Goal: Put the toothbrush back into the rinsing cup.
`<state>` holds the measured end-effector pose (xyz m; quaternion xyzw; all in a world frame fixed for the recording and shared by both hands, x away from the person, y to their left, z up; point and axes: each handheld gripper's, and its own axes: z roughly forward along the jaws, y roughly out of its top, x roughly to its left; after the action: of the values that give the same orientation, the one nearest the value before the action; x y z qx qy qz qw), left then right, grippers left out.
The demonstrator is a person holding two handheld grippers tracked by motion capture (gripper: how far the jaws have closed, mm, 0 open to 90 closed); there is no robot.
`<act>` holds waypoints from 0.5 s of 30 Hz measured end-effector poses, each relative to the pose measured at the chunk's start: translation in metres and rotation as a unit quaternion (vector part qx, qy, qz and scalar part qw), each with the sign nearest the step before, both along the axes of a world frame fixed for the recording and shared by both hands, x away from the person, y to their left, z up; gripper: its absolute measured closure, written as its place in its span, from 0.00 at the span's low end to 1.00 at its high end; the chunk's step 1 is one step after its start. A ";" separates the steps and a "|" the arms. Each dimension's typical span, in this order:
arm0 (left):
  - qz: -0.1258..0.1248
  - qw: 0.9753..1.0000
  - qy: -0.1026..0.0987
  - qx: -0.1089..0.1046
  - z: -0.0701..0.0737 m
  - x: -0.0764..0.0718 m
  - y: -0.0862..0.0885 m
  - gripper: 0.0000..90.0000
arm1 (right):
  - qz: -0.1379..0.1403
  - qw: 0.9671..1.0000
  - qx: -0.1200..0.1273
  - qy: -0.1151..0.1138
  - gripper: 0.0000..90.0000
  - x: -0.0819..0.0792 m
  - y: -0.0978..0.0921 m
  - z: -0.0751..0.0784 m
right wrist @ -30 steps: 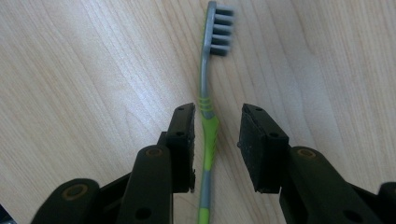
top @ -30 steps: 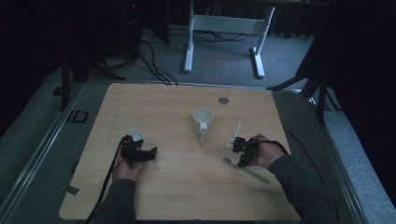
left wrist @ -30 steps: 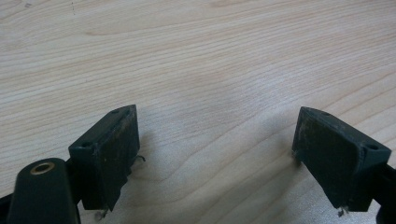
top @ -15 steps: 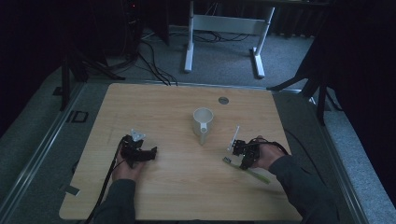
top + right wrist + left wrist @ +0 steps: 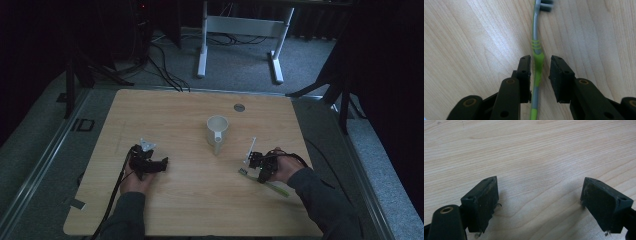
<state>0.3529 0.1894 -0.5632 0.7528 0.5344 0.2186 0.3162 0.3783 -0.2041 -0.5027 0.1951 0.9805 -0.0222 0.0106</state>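
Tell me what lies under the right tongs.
A green and grey toothbrush lies flat on the wooden table, its handle running between the jaws of the right tongs, bristle head beyond them. Its tail end is partly hidden beneath the tongs.

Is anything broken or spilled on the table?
Nothing looks broken or spilled. The mug stands upright in the middle of the table. The green toothbrush lies flat on the wood between the jaws of the right hand-held gripper, which have not closed on it.
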 end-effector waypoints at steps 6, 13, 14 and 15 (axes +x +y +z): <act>0.000 1.000 0.000 0.000 0.000 0.000 0.000 0.17 | -0.002 1.000 -0.001 0.001 0.78 0.001 0.000 -0.003; 0.000 1.000 0.000 0.000 0.000 0.000 0.000 0.17 | -0.004 1.000 -0.002 0.005 0.79 0.001 -0.001 -0.007; 0.000 1.000 0.000 0.000 0.000 0.000 0.000 0.17 | -0.004 1.000 -0.002 0.005 0.79 0.001 -0.001 -0.008; -0.001 1.000 0.000 0.000 0.000 0.000 0.000 0.17 | -0.003 1.000 -0.003 0.005 0.79 0.001 -0.001 -0.008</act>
<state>0.3530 0.1895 -0.5632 0.7531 0.5340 0.2185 0.3163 0.3796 -0.2049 -0.5111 0.1983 0.9798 -0.0263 0.0059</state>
